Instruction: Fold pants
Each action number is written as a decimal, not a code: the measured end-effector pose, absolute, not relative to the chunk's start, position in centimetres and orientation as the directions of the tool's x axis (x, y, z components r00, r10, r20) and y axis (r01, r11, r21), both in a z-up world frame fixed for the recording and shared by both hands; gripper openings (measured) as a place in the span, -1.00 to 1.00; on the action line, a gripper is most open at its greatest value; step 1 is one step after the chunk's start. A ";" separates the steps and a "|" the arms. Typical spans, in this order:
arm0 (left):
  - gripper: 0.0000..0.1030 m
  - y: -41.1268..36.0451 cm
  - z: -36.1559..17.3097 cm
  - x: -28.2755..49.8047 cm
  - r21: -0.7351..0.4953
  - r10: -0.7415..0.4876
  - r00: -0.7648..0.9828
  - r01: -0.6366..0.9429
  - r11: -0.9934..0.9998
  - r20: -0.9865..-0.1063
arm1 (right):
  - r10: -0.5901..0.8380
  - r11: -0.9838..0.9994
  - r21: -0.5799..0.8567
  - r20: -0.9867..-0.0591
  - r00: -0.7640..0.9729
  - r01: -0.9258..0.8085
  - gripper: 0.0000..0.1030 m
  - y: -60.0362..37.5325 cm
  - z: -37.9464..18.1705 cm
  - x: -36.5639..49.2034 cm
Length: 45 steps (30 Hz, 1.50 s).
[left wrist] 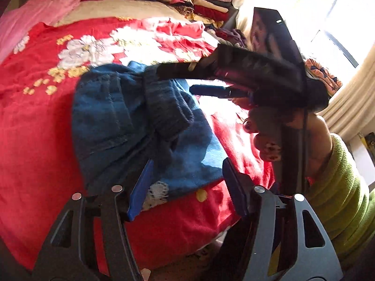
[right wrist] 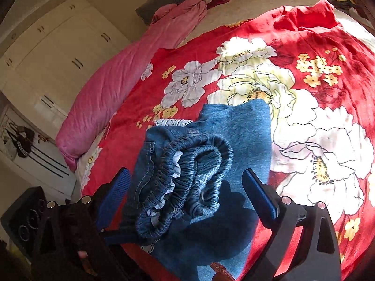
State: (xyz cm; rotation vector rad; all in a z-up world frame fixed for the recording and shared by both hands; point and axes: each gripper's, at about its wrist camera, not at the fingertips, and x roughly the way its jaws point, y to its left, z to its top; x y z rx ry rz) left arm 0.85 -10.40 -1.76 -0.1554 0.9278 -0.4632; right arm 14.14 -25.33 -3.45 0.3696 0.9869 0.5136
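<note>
- Your left gripper (left wrist: 187,187) angles down toward the bed, its blue-padded jaws standing apart with nothing clamped between them; the near edge of the pants shows in the gap beyond the tips.
- Your right gripper (right wrist: 187,194) also tilts downward over the bed, jaws spread wide. The gathered elastic waistband (right wrist: 187,164) of the pants lies in the gap, and the pads do not press on it.
- In the left wrist view, your right gripper (left wrist: 206,79) reaches in from the right, blurred, its fingers pointing left over the folded denim. Your right hand (left wrist: 264,135) wraps the handle from below, fingers curled around it, with a green sleeve (left wrist: 339,187) trailing back toward the lower right.
- The blue denim pants (left wrist: 131,121) lie bunched and partly folded on the red floral bedspread (left wrist: 35,140), near the bed's front edge, waistband doubled on top of the flat leg fabric (right wrist: 246,128).
- A strip of white lace trim (right wrist: 173,122) peeks out from under the pants' far side.
- A pink blanket (right wrist: 112,89) runs along the bed's left side, and stacked folded clothes (left wrist: 199,2) sit at the far end.
- White cupboards (right wrist: 54,53) stand beyond the bed at the left of the right wrist view; sunlit curtains (left wrist: 351,107) hang at the right of the left wrist view.
</note>
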 end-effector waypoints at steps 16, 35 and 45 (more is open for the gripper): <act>0.31 -5.8 -1.3 1.4 -0.255 -0.345 0.563 0.235 0.938 -0.751 | 0.548 0.824 0.554 -0.732 0.404 -0.113 0.15 -27.1 -5.1 11.9; 0.81 -5.2 -0.1 1.1 -0.204 -0.290 0.601 0.209 0.956 -0.744 | 0.351 0.933 0.307 -0.666 0.659 -0.187 0.55 -29.2 3.0 5.4; 0.81 -3.7 0.2 2.0 -0.166 -0.238 0.631 0.172 0.971 -0.739 | 0.386 0.922 0.314 -0.700 0.601 -0.227 0.84 -26.8 0.6 2.3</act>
